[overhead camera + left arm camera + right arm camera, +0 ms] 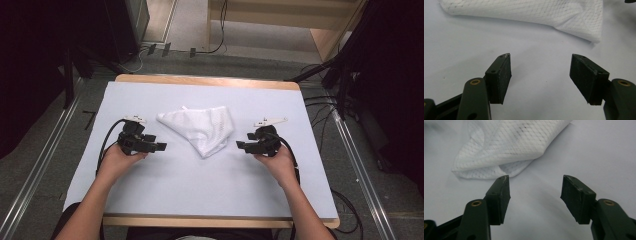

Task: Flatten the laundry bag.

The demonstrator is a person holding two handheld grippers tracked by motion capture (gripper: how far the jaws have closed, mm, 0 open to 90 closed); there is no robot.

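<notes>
While a folded white mesh cloth (200, 129) lies mid-frame on the table (200, 187), the left gripper (161, 146) and right gripper (240, 145) flank it, jaws apart, empty.

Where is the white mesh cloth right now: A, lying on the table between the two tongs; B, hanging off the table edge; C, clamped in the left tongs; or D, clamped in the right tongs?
A: the white mesh cloth lies on the table between the open left tongs and right tongs, touched by neither.
</notes>
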